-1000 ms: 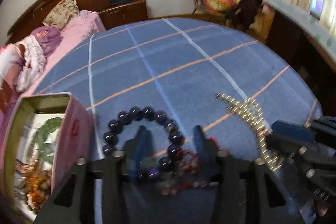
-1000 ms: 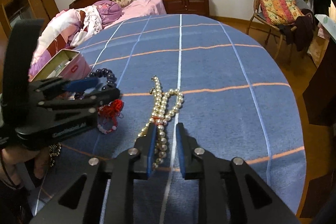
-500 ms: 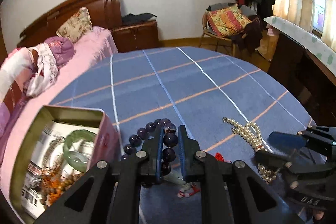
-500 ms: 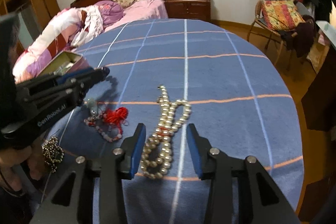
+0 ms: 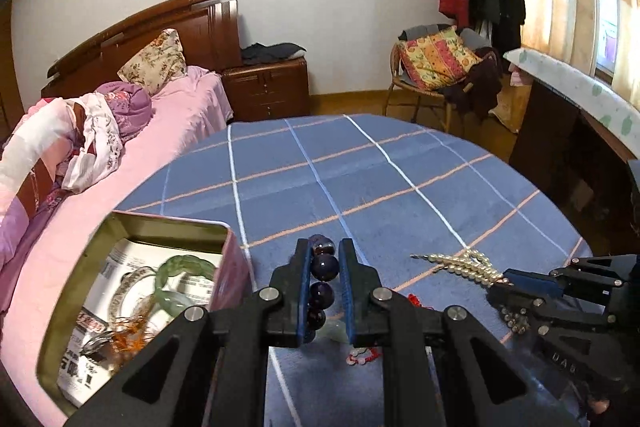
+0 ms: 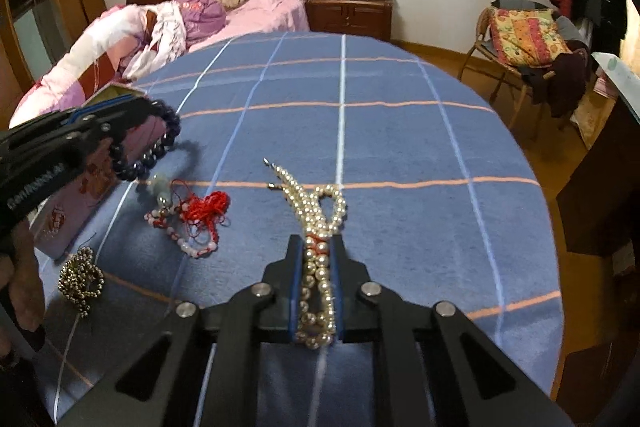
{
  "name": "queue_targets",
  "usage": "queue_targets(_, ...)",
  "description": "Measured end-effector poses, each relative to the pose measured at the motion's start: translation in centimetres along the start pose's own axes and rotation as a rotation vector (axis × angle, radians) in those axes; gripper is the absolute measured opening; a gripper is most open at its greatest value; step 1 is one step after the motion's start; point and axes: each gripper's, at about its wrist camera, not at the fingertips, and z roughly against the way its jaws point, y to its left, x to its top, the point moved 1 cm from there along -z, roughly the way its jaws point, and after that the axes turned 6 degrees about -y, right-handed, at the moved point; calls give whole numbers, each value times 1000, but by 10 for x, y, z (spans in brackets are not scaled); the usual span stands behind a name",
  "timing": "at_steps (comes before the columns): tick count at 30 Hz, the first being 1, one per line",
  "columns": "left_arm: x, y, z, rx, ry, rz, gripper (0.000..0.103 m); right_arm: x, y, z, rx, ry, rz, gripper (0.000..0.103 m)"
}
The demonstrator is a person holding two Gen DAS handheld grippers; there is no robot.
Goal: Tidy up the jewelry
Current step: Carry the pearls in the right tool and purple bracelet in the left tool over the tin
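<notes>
- Step in hand: pick-up of two pieces at once, a dark bead bracelet (image 5: 322, 281) and a pearl necklace (image 6: 320, 227), both bound, by my judgement, for the open tin (image 5: 224, 227) at the table's left edge.
- Left gripper (image 5: 323, 255): jaws nearly closed, pads pressing the bracelet, which hangs clear of the blue cloth (image 5: 360, 167) just beside the tin.
- Right gripper (image 6: 316, 251): jaws have just been closing and now pinch the bunched necklace, which lies on the cloth.
- Next move: probably carry the bracelet over the tin's rim, then release.
- Remaining: red-corded charm (image 6: 192, 215) and small dark chain (image 6: 80, 277) lie loose.
</notes>
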Motion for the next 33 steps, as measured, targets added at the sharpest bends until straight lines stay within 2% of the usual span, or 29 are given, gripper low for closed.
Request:
queue_targets(15,12,10,45,5,-78,12,13,19,5,33,29,-129,-20,15)
queue_targets(33,19,14,71,21,-123,14,13,26,26,55,63,-209,11,15)
